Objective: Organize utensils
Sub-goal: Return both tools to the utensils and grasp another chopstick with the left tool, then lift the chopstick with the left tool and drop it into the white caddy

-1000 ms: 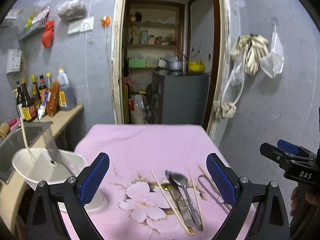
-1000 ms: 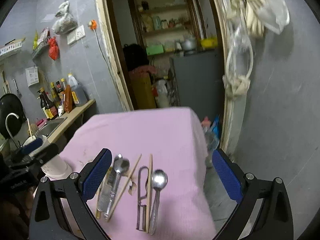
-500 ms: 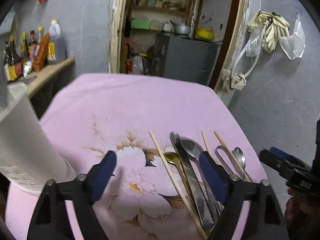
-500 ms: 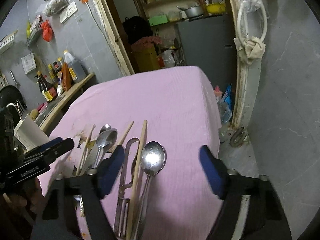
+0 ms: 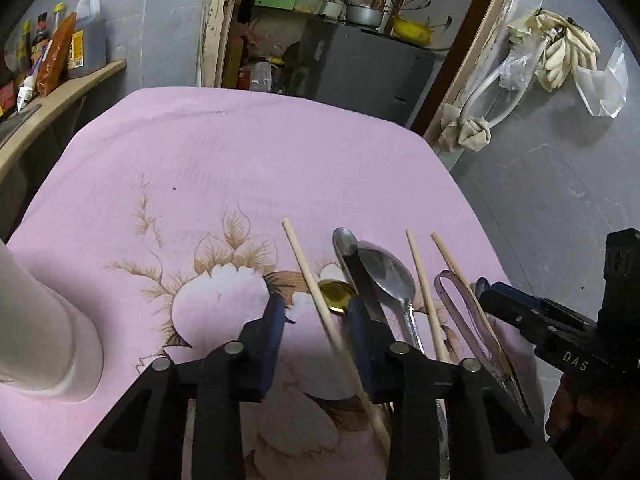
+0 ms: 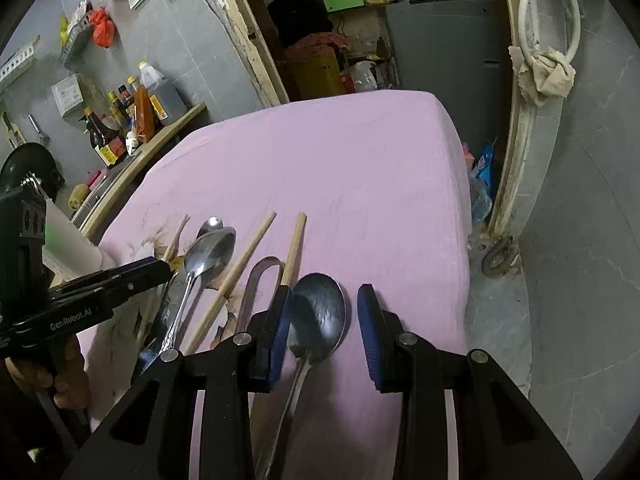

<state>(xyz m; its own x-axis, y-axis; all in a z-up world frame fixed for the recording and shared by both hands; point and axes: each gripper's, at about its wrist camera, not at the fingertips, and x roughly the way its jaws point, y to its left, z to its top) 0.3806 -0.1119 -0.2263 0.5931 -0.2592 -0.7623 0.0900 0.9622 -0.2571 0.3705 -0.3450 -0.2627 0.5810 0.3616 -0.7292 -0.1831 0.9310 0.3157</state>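
Utensils lie side by side on the pink-clothed tabletop, long axes running away from both cameras: the right hand-held gripper straddles the rightmost spoon with jaws open, and the left hand-held gripper, also open, straddles the leftmost chopstick.

Both tools are matte black plastic with cut-out frames and silver round screws. The left claw and right claw carry blue ribbed pads; white lettering reads "DAS" and, seemingly, "GenRobot.AI".
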